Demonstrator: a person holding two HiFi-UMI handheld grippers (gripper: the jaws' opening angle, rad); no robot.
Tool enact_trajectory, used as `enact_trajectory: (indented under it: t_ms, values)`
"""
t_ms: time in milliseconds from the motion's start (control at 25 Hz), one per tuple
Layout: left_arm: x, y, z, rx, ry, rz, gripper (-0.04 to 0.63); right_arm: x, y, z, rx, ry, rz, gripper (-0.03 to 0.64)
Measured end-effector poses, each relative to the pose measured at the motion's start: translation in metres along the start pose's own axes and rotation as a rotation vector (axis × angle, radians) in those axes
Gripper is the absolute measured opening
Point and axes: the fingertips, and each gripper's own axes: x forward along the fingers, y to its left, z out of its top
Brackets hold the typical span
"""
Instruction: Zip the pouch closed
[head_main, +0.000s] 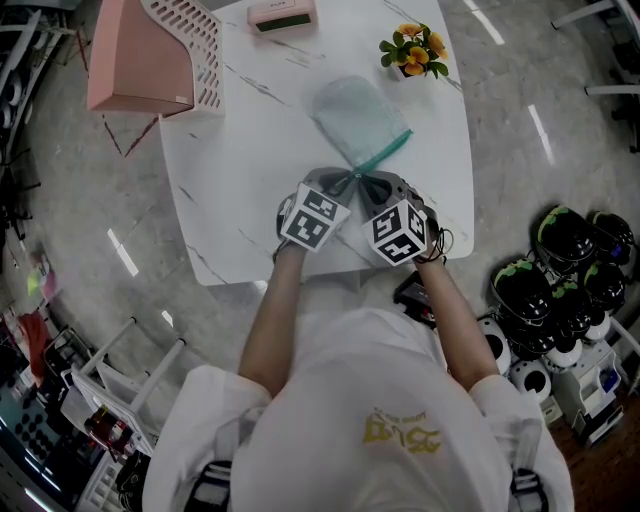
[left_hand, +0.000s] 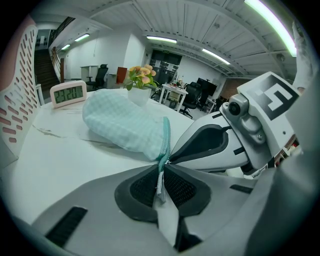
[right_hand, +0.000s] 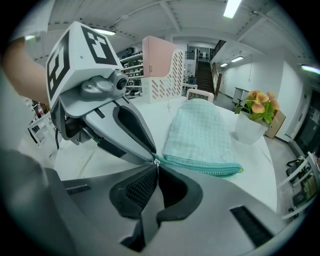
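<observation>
Two grips, one pouch (head_main: 358, 118): your left gripper (left_hand: 163, 167) pinches the corner tab (left_hand: 159, 184), anchoring; your right gripper (right_hand: 156, 166) clamps the zip end (right_hand: 156, 160) for pulling.

Head view overhead — gripper views low, sharing pouch (head_main: 358, 118).

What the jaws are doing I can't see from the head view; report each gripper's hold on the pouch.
Observer: The left gripper has its jaws shut on a pale strip at a corner of the pouch.
Operator: Now the right.
Observer: The right gripper has its jaws shut at that corner, on the near end of the zipper.
Operator: Describe the far end.
Observer: It ends in a yellow tip, lying on the table.
</observation>
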Motion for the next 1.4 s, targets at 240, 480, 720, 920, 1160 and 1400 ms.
enact_trajectory:
  t_ms: [240,480,720,920,1160,1400]
  values:
    - [-0.001,0.001,-0.001,0.002,0.002,0.013,0.041,0.001,0.002,0.001,0.049,0.029,-0.006,0.018]
    - [-0.001,0.001,0.000,0.001,-0.002,0.018,0.039,0.000,0.001,0.001,0.051,0.042,-0.015,0.017]
    - [-0.002,0.001,-0.003,0.002,0.002,0.017,0.038,0.001,0.000,0.000,0.066,0.052,-0.014,0.017]
    - [-0.007,0.001,-0.001,-0.003,-0.003,0.019,0.038,-0.001,0.001,0.003,0.063,0.052,-0.020,0.017]
    - [-0.012,0.003,-0.002,-0.016,-0.016,0.027,0.037,-0.004,-0.003,0.004,0.061,0.051,-0.035,0.015]
    - [-0.019,0.006,-0.006,-0.031,-0.023,0.036,0.037,-0.007,-0.008,0.005,0.067,0.053,-0.065,0.015]
